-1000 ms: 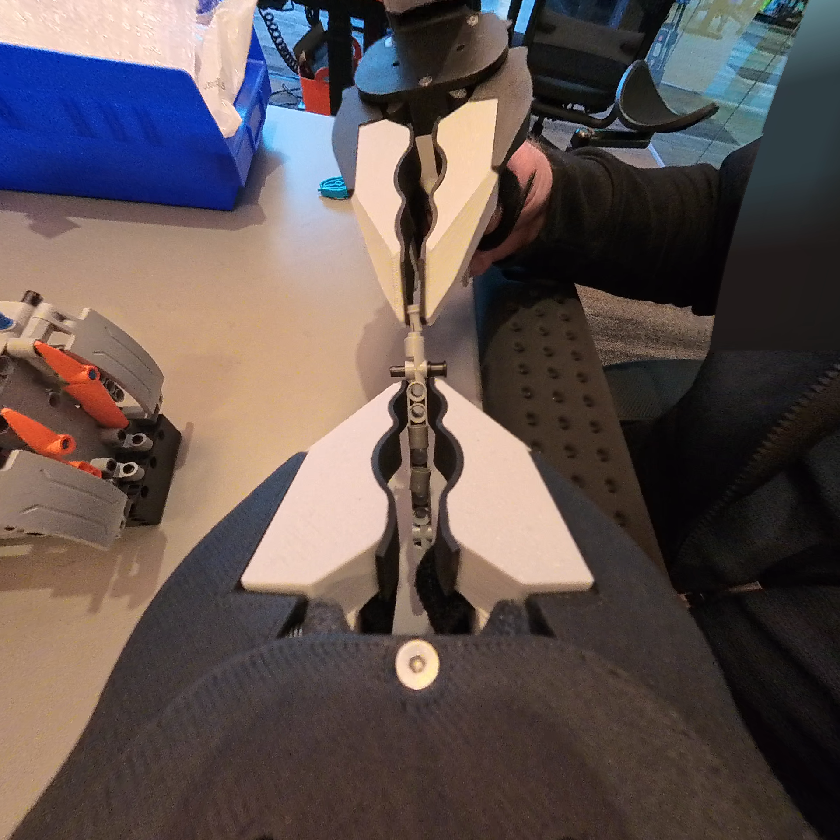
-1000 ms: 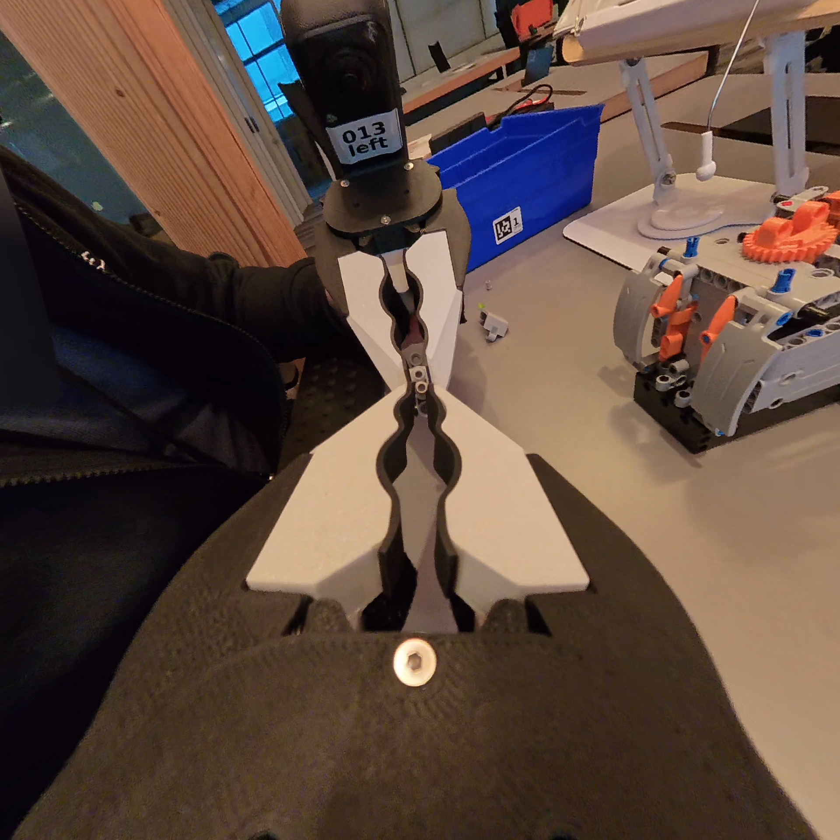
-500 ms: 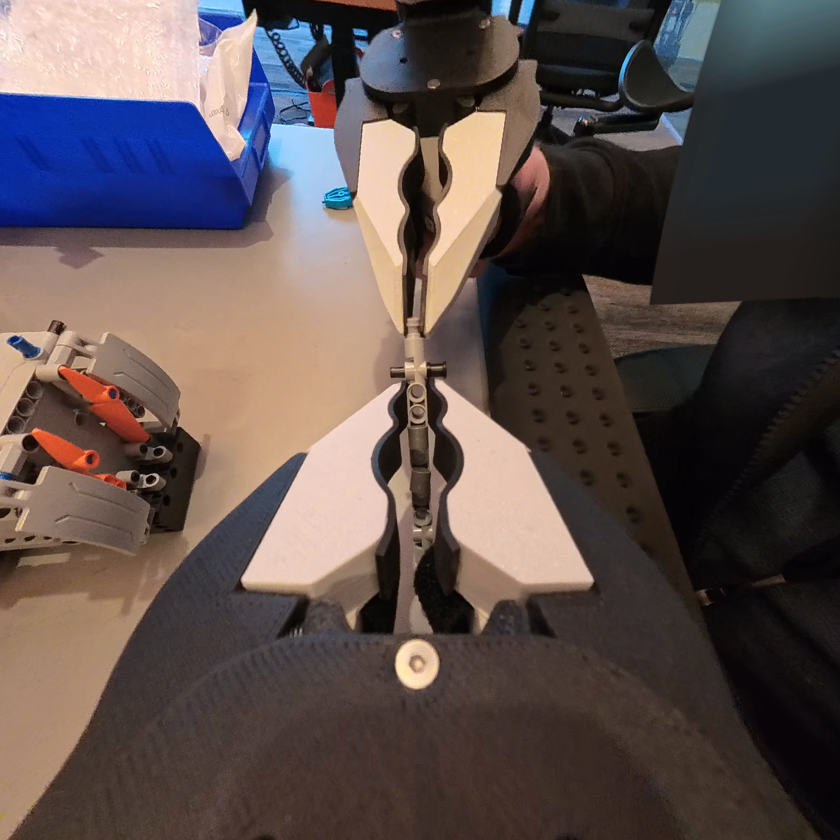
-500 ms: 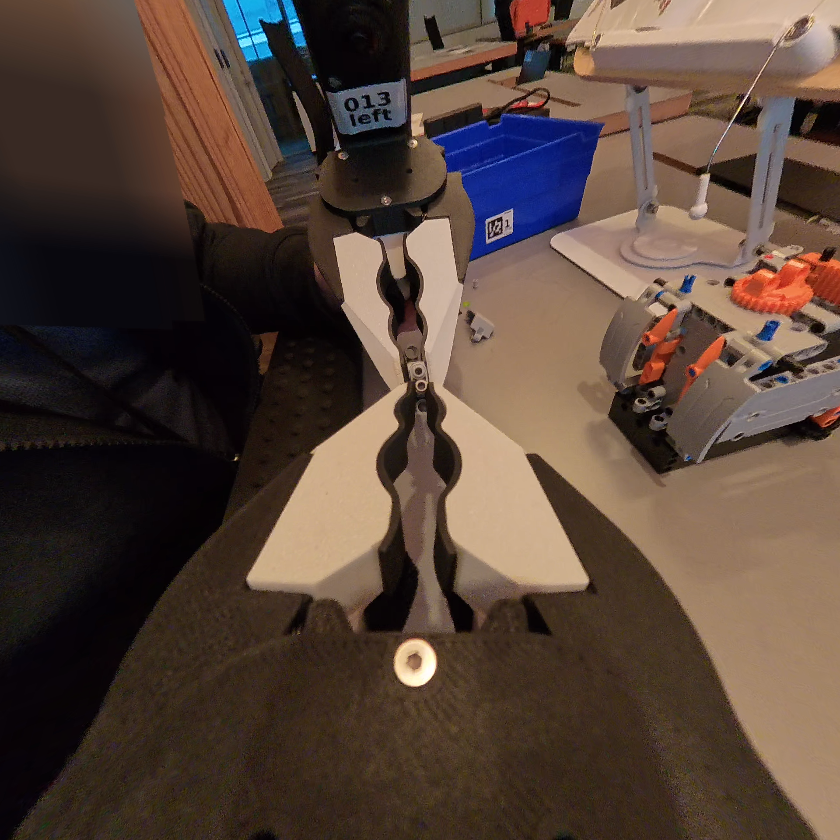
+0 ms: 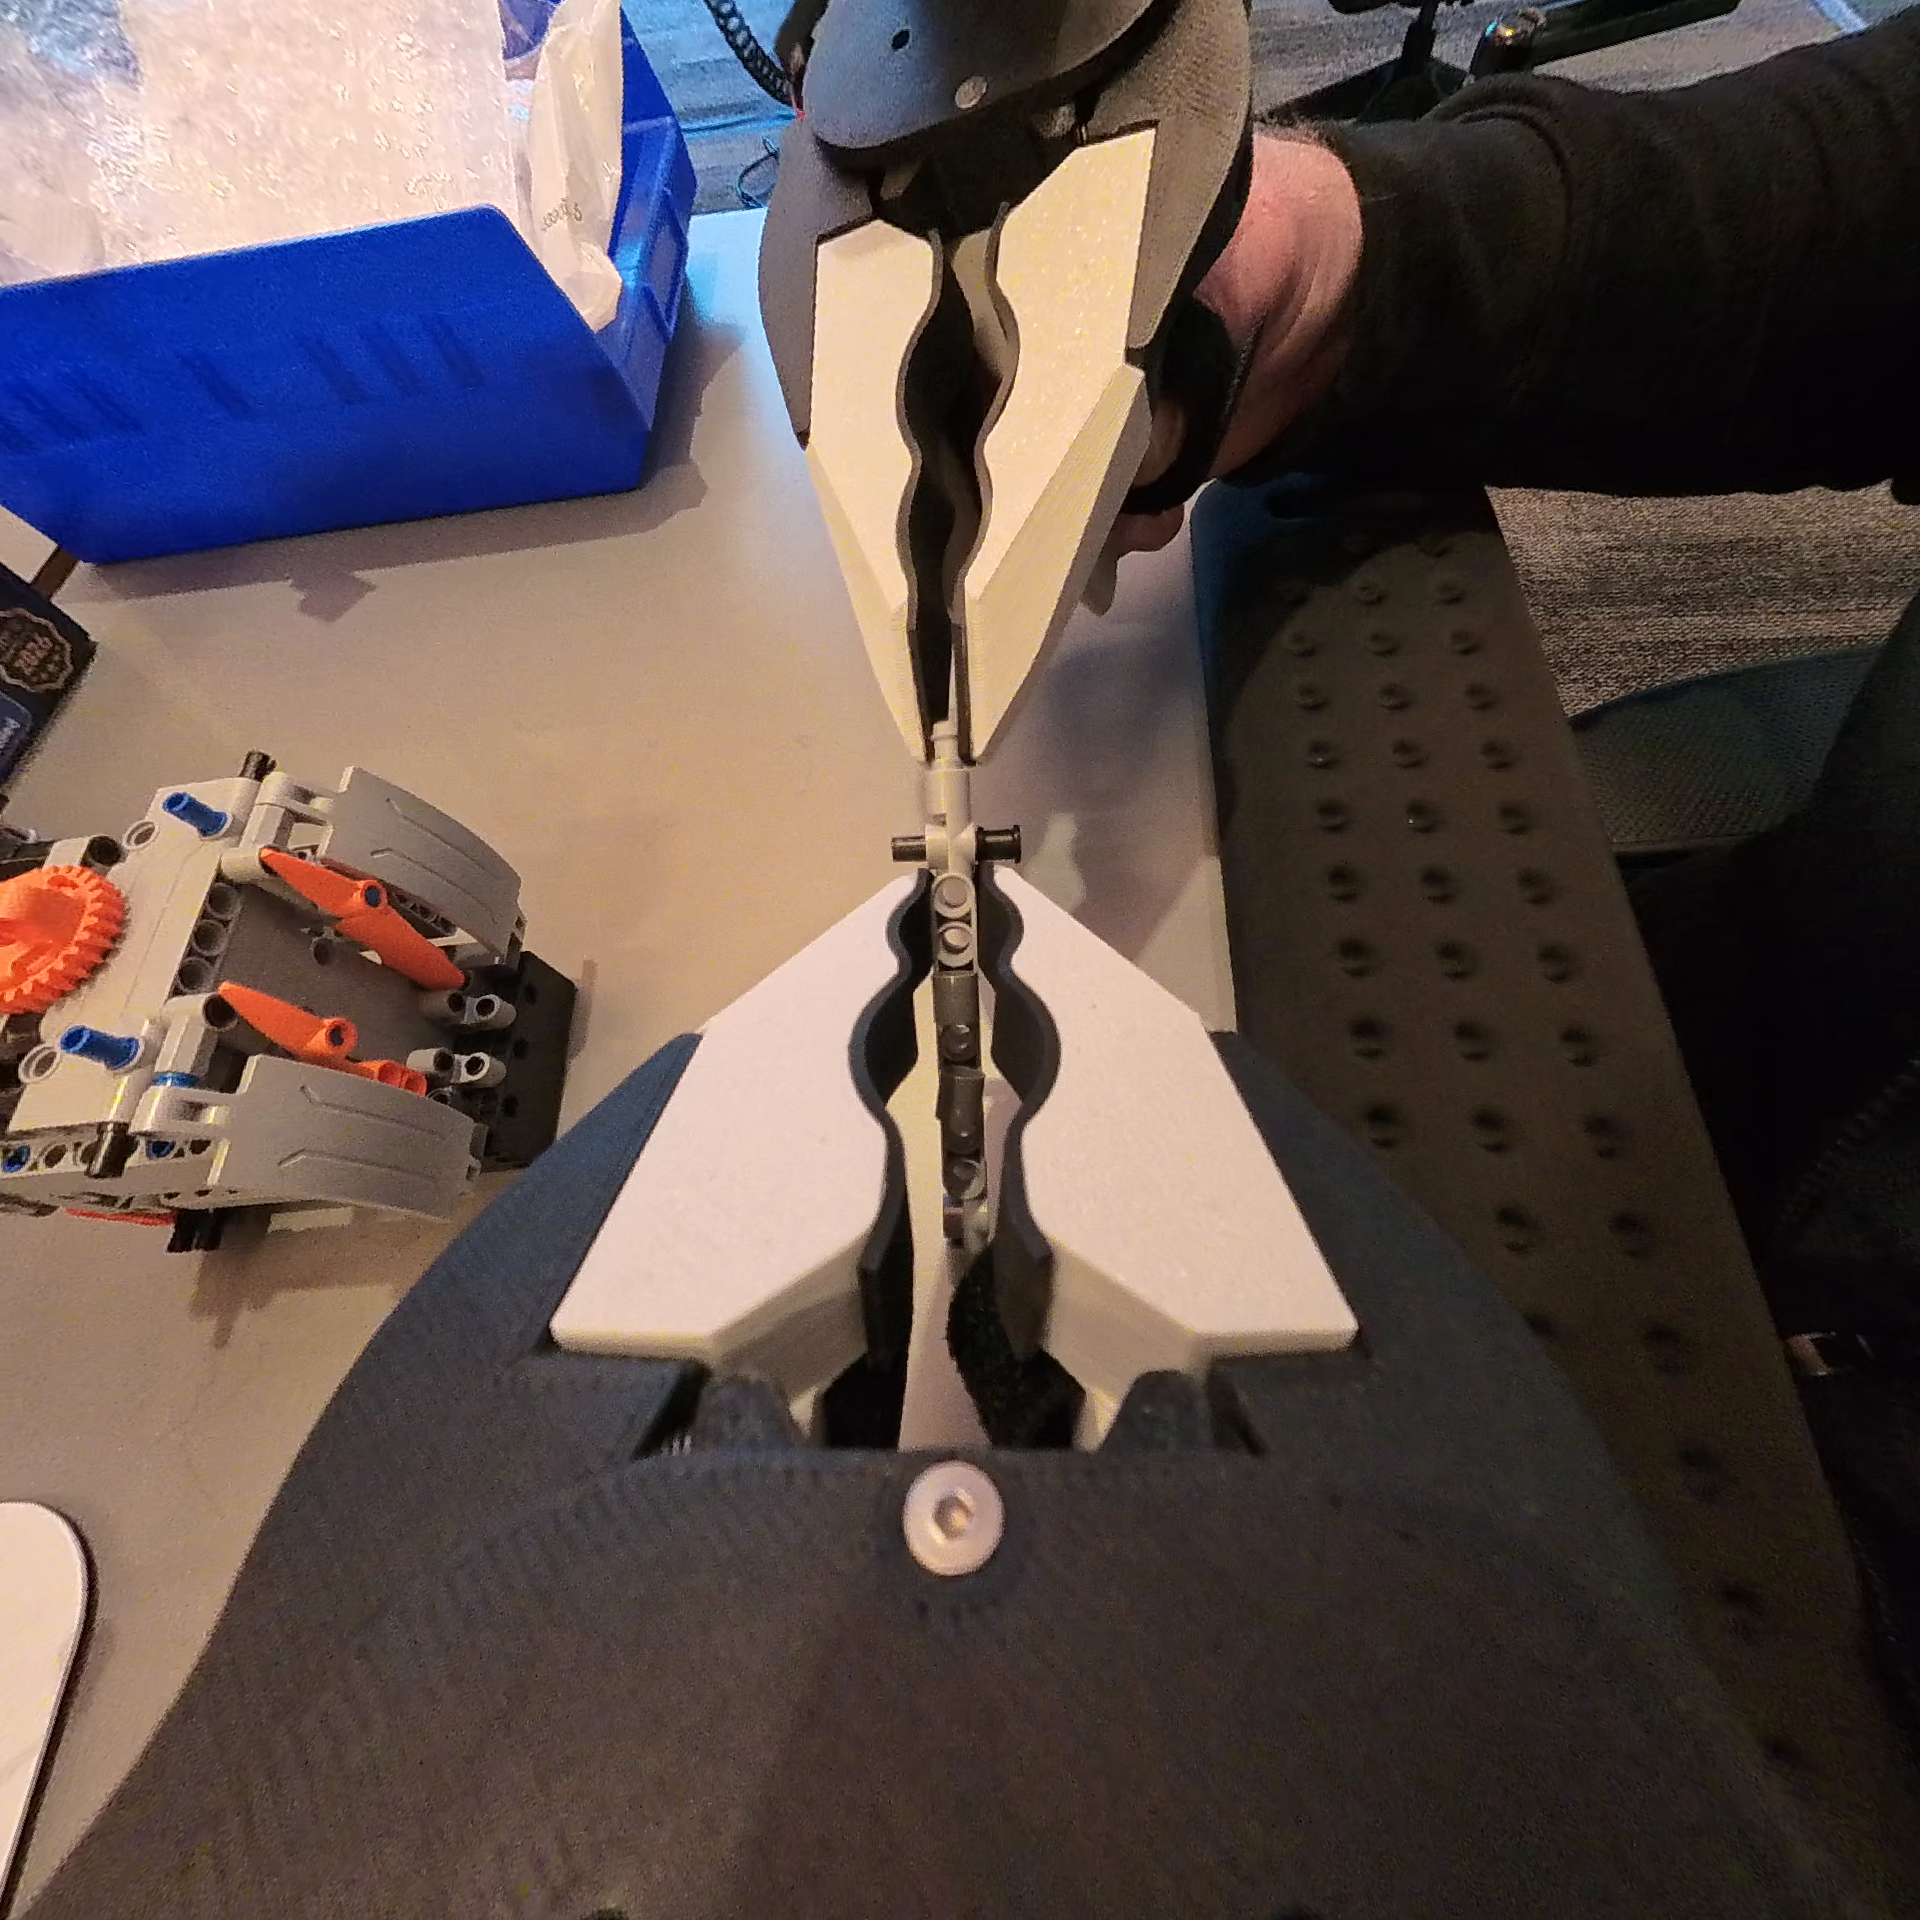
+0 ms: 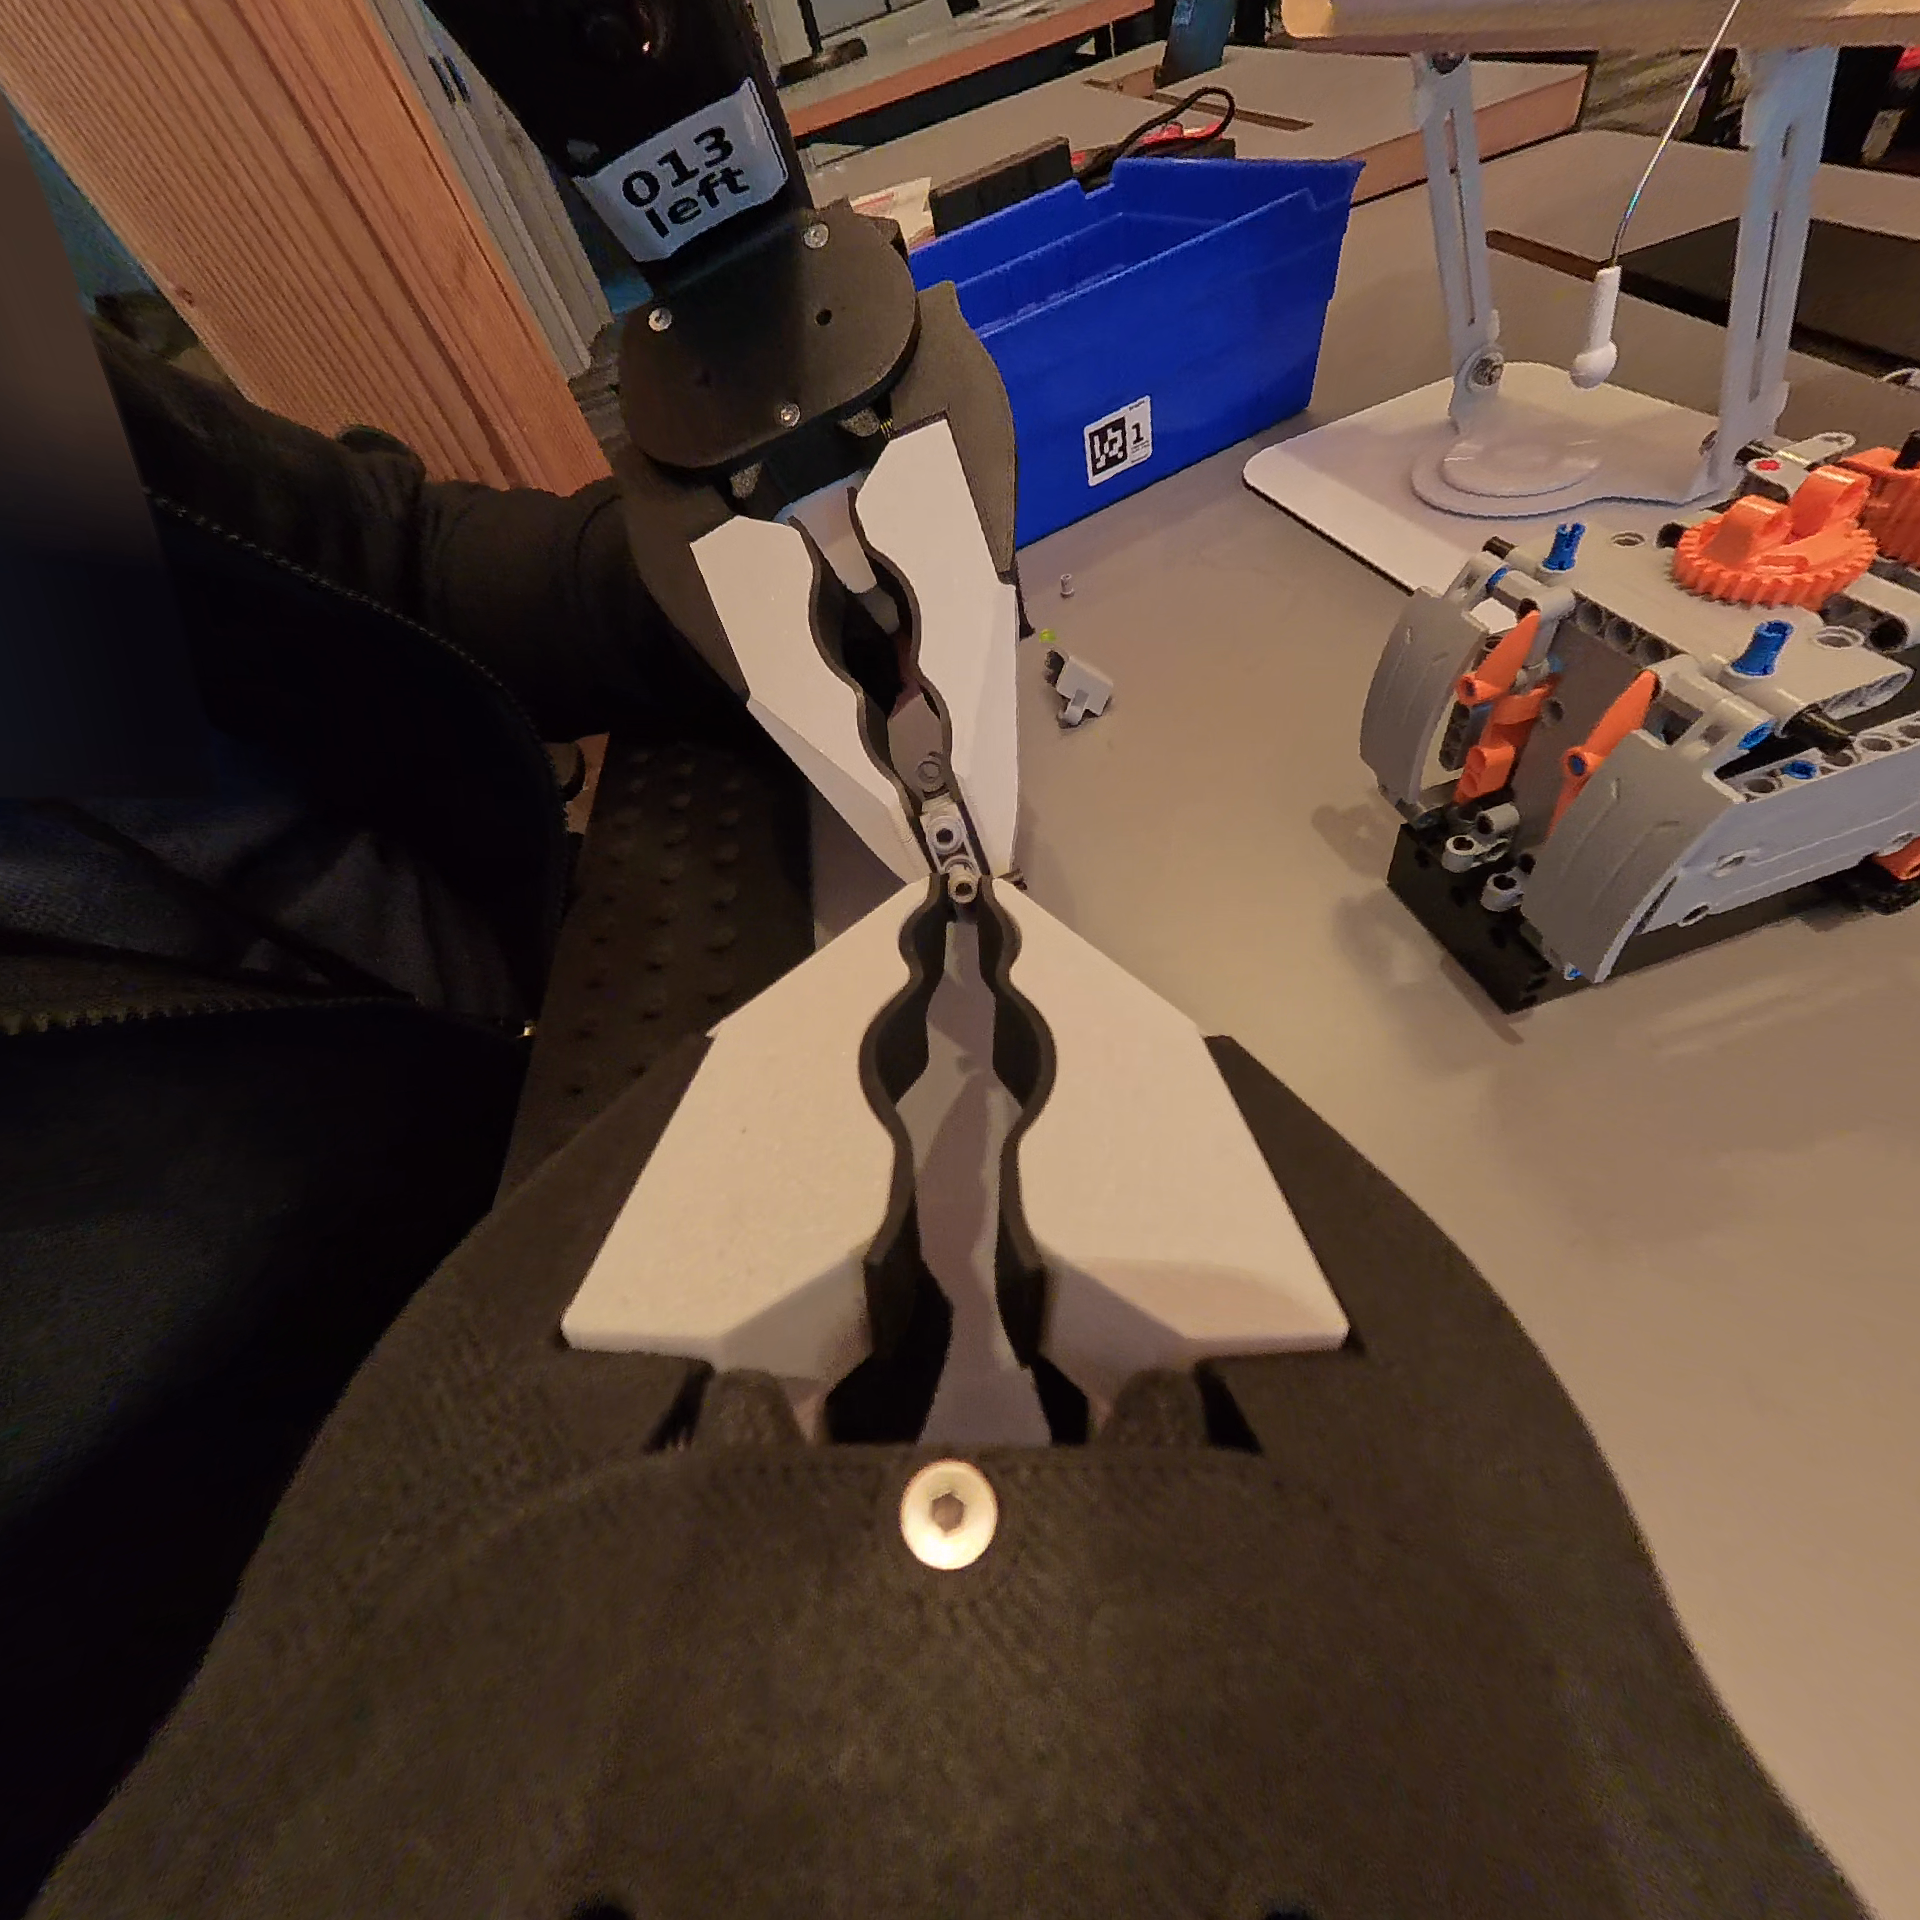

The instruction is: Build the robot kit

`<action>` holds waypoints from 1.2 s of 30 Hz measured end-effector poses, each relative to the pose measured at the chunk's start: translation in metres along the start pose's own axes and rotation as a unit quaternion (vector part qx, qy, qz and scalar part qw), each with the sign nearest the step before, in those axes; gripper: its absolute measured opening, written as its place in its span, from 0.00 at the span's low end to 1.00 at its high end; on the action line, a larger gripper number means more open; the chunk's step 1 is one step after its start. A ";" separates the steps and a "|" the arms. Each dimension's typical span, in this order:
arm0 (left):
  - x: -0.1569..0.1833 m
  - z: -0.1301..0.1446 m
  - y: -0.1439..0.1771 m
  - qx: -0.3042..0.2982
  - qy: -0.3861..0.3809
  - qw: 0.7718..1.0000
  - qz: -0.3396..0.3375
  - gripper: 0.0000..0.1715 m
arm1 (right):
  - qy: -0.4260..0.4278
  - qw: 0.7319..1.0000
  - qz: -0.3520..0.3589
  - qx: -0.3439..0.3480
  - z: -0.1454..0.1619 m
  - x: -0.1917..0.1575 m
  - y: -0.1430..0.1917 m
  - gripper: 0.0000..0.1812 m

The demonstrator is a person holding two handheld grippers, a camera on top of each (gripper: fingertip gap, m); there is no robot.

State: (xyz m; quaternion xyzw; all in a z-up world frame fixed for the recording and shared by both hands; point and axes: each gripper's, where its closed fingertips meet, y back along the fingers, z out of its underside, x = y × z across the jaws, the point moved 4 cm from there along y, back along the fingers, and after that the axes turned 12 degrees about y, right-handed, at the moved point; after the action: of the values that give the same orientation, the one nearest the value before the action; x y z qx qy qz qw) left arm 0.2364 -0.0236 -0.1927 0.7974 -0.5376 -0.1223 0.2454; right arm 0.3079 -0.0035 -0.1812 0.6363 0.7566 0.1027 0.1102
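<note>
**Two grippers, tip to tip, on one small brick assembly**

The left gripper is closed on a dark grey beam that runs back between its fingers. From the beam's front end a light grey connector sticks out toward 12 o'clock, with a black pin crossing it just past the fingertips.

The right gripper comes in from 12 o'clock, closed on the connector's far end. A hand in a black sleeve holds it. In the right wrist view the right gripper pinches a small light grey piece at its tips, and the left gripper meets it from 12 o'clock with the beam between its fingers.

All this hangs over the table near its edge. A grey and orange brick model stands at 9 o'clock in the left view, a blue bin at 10 o'clock. In the right view a small grey part lies on the table at 1 o'clock, and a white stand sits at 2 o'clock.
</note>
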 end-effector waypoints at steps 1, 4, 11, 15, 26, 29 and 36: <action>0.000 0.000 0.000 -0.002 -0.001 1.000 0.000 0.03 | 0.000 1.000 0.000 -0.001 0.000 0.000 0.000 0.02; 0.000 0.000 0.000 0.001 0.001 1.000 0.002 0.03 | 0.005 1.000 0.002 -0.002 0.000 -0.001 0.000 0.01; 0.000 -0.001 0.001 -0.001 -0.006 1.000 -0.002 0.03 | 0.026 1.000 0.013 -0.008 -0.001 -0.002 0.000 0.01; 0.001 0.000 0.000 -0.008 -0.014 1.000 -0.008 0.03 | 0.041 0.999 0.021 -0.019 -0.001 -0.002 -0.001 0.01; 0.002 0.002 -0.002 -0.011 -0.013 1.000 -0.009 0.03 | 0.090 0.994 0.027 -0.050 0.002 -0.007 -0.004 0.01; 0.003 0.001 -0.001 -0.009 -0.024 1.000 -0.014 0.03 | 0.083 0.995 0.015 -0.048 0.001 -0.006 -0.003 0.01; 0.005 0.004 -0.004 -0.032 -0.057 0.997 -0.036 0.02 | 0.077 0.993 -0.030 -0.080 0.006 -0.005 -0.005 0.01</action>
State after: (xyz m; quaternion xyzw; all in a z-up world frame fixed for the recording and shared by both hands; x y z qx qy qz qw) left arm 0.2399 -0.0281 -0.1984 0.7996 -0.5174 -0.1936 0.2354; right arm 0.3058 -0.0089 -0.1884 0.5930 0.7708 0.2079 0.1050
